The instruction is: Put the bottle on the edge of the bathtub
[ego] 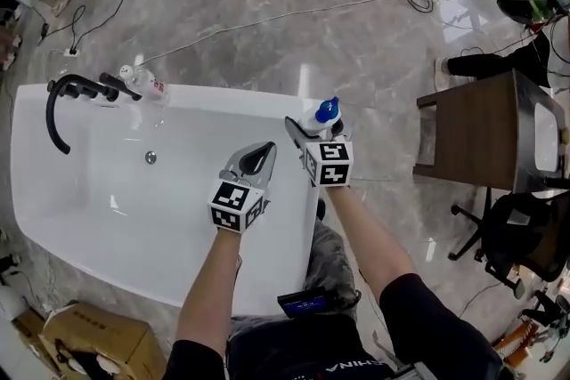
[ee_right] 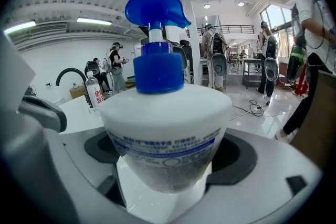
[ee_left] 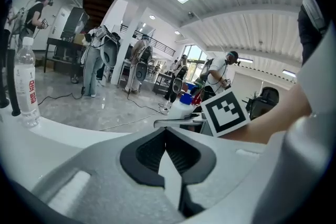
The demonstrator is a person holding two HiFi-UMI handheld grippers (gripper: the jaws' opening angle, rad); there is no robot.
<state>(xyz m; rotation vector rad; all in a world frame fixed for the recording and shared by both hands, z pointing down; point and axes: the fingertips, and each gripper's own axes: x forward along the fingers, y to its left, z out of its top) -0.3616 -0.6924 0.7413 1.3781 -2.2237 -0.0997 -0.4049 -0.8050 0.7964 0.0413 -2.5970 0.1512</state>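
White plastic pump bottle [ee_right: 164,128] with the blue pump head is clamped in the right tongs [ego: 312,127]. Both pads squeeze its lower body, and it's right at the right-hand rim of the glossy white bathtub [ego: 227,99]. Honestly can't tell from any angle whether the base is touching the rim or hanging just above it — the right gripper view only shows white surface underneath. The left tongs [ee_left: 167,140] are pressed together with nothing in them, hovering over the basin just beside the right ones.

What I'd worry about: that rim is narrow and shiny. Let go while the base is off the surface or half over the lip and the bottle tips — either down into the tub or out onto the grey marble floor [ego: 294,4]. The tall pump probably makes it a bit top-heavy, so a tilted set-down is worse than it sounds.

Other thing is the release itself. If one pad drags on the plastic as the tongs open, it could nudge the bottle sideways on that slick surface. The empty left tongs are also close enough to bump it if they swing right.

The clear water bottle with the red label [ego: 142,84] stands by the black curved faucet [ego: 61,107], well apart on the far rim, so no clash there.
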